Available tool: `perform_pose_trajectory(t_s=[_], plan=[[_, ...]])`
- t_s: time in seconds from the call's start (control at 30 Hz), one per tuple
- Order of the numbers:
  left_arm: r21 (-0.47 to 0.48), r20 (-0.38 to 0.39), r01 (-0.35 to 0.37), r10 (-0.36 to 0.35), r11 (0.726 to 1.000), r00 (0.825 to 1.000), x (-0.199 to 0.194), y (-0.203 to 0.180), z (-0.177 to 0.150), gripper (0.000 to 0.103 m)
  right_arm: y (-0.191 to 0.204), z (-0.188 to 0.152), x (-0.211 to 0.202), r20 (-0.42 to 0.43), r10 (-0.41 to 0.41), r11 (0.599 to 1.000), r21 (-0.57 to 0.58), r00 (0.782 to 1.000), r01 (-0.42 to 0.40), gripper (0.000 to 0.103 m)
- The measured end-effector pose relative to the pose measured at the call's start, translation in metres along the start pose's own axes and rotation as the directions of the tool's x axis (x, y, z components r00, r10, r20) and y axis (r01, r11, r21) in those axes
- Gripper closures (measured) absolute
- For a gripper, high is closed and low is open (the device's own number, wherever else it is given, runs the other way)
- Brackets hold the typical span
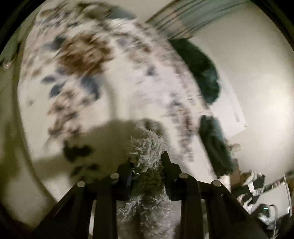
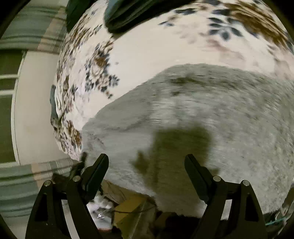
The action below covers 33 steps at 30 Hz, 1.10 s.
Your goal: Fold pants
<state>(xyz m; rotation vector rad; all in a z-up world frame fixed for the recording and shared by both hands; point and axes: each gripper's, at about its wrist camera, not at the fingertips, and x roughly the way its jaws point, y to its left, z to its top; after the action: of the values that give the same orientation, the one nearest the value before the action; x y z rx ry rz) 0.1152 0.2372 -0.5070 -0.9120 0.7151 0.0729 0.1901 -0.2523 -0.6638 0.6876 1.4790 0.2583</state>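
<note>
The pants are a shaggy grey fleece garment. In the right wrist view the pants (image 2: 183,110) lie spread across a white bedspread (image 2: 147,55) printed with brown and blue flowers, reaching the bed's near edge. My right gripper (image 2: 147,156) hovers over them, open, with nothing between its fingers, and casts a shadow on the fleece. In the blurred left wrist view my left gripper (image 1: 147,161) is shut on a bunched fold of the pants (image 1: 147,149), lifted above the bedspread (image 1: 110,73).
Dark green clothes (image 1: 202,69) and another dark garment (image 1: 215,145) lie at the bed's right edge. A dark folded pile (image 2: 128,12) sits at the far side. Striped fabric (image 2: 27,33) hangs at left. A cardboard box (image 2: 128,207) and clutter lie below the bed edge.
</note>
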Motion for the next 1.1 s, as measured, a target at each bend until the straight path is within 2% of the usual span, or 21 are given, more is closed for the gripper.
perform_pose_trajectory(t_s=[0.13, 0.2, 0.27, 0.37, 0.43, 0.5, 0.53, 0.57, 0.6, 0.67, 0.73, 0.77, 0.8, 0.83, 0.9, 0.97, 1.03, 1.1], plan=[[0.117, -0.002, 0.091, -0.091, 0.989, 0.996, -0.026, -0.071, -0.009, 0.081, -0.036, -0.009, -0.026, 0.035, 0.020, 0.998, 0.063, 0.999, -0.022, 0.017], [0.191, -0.023, 0.145, -0.143, 0.971, 0.989, -0.040, -0.115, -0.020, 0.081, -0.055, -0.015, -0.042, 0.055, 0.029, 0.995, 0.094, 0.998, -0.034, 0.017], [0.262, -0.064, 0.216, -0.206, 0.941, 0.976, -0.049, -0.161, -0.037, 0.085, -0.074, -0.021, -0.058, 0.080, 0.037, 0.991, 0.124, 0.996, -0.047, 0.017], [0.356, -0.181, 0.335, -0.287, 0.872, 0.941, -0.052, -0.227, -0.082, 0.085, -0.110, -0.032, -0.088, 0.121, 0.038, 0.983, 0.173, 0.992, -0.058, 0.017], [0.407, -0.276, 0.396, -0.303, 0.823, 0.912, -0.041, -0.260, -0.123, 0.085, -0.137, -0.040, -0.108, 0.151, 0.030, 0.976, 0.210, 0.988, -0.062, 0.017], [0.433, -0.384, 0.429, -0.269, 0.793, 0.883, -0.021, -0.279, -0.166, 0.085, -0.165, -0.049, -0.126, 0.178, 0.014, 0.966, 0.251, 0.984, -0.059, 0.017], [0.433, -0.437, 0.429, -0.231, 0.793, 0.869, -0.010, -0.283, -0.185, 0.085, -0.178, -0.053, -0.135, 0.189, 0.003, 0.961, 0.270, 0.982, -0.055, 0.017], [0.427, -0.480, 0.422, -0.195, 0.800, 0.855, -0.003, -0.284, -0.198, 0.085, -0.193, -0.057, -0.145, 0.201, -0.012, 0.955, 0.292, 0.980, -0.048, 0.017], [0.427, -0.494, 0.406, -0.167, 0.808, 0.853, 0.000, -0.284, -0.205, 0.084, -0.201, -0.059, -0.150, 0.206, -0.021, 0.951, 0.305, 0.978, -0.044, 0.017], [0.417, -0.512, 0.352, -0.104, 0.838, 0.853, 0.005, -0.278, -0.210, 0.081, -0.218, -0.062, -0.163, 0.221, -0.028, 0.947, 0.319, 0.975, -0.045, 0.017], [0.395, -0.516, 0.295, -0.056, 0.870, 0.855, 0.006, -0.268, -0.204, 0.069, -0.224, -0.059, -0.169, 0.227, -0.030, 0.955, 0.294, 0.974, -0.040, 0.017], [0.391, -0.511, 0.258, -0.025, 0.883, 0.859, 0.005, -0.263, -0.200, 0.066, -0.222, -0.055, -0.168, 0.224, -0.019, 0.962, 0.269, 0.974, -0.043, 0.017], [0.395, -0.500, 0.218, 0.009, 0.893, 0.866, 0.005, -0.257, -0.193, 0.057, -0.218, -0.050, -0.165, 0.217, 0.001, 0.968, 0.245, 0.976, -0.055, 0.014], [0.402, -0.489, 0.172, 0.052, 0.899, 0.871, 0.005, -0.249, -0.186, 0.044, -0.211, -0.044, -0.159, 0.205, 0.024, 0.972, 0.224, 0.979, -0.071, 0.012], [0.417, -0.467, 0.080, 0.138, 0.905, 0.873, 0.001, -0.237, -0.176, 0.024, -0.193, -0.033, -0.146, 0.188, 0.073, 0.977, 0.186, 0.979, -0.109, 0.011], [0.404, -0.448, 0.046, 0.154, 0.913, 0.880, -0.004, -0.226, -0.167, 0.022, -0.172, -0.022, -0.136, 0.171, 0.112, 0.980, 0.146, 0.979, -0.138, 0.009], [0.402, -0.417, 0.009, 0.175, 0.916, 0.892, -0.009, -0.218, -0.157, 0.021, -0.144, -0.006, -0.123, 0.165, 0.166, 0.982, 0.065, 0.972, -0.178, 0.001], [0.415, -0.380, -0.033, 0.206, 0.909, 0.902, -0.012, -0.212, -0.148, 0.019, -0.125, 0.009, -0.106, 0.142, 0.163, 0.986, -0.005, 0.976, -0.164, 0.001]])
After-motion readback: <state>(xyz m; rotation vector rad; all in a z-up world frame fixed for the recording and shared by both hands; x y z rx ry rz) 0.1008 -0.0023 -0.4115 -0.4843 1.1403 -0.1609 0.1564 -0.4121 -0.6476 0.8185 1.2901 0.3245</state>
